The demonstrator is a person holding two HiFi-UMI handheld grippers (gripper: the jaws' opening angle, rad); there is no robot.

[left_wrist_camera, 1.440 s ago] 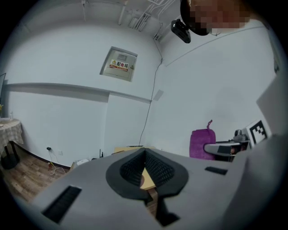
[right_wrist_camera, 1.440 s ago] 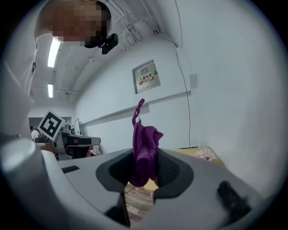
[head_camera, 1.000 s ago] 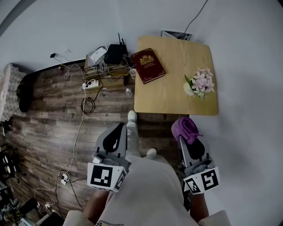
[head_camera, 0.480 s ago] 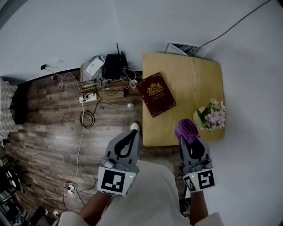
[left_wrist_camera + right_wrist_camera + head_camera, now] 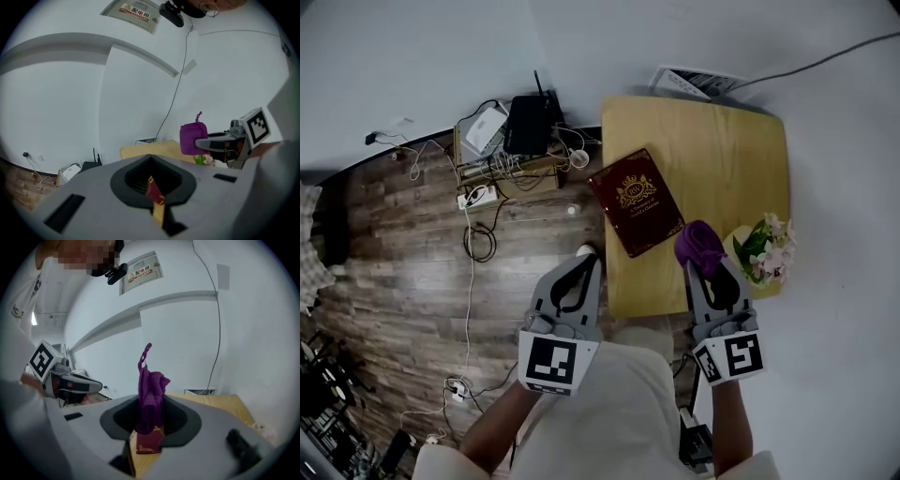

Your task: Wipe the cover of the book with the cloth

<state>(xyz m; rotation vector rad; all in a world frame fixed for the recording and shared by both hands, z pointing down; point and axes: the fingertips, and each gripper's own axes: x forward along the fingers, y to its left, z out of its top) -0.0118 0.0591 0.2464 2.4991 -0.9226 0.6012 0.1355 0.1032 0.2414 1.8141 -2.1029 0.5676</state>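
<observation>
One wooden table on plank floor, maroon book, right tongs clamping cloth, left tongs together.

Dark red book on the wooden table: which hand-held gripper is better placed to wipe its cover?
Right. The right hand-held gripper holds the purple cloth near the dark red book; the left hand-held gripper is shut, empty, over the wood-plank floor.

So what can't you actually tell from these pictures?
- Book: the gold print on its cover is too small to read in the head view. In both gripper views the jaws hide most of it.
- Wall sign: the print is too small and distorted to read in the left gripper view.
- Cables: in the head view the tangle is too small to trace what plugs into what.
</observation>
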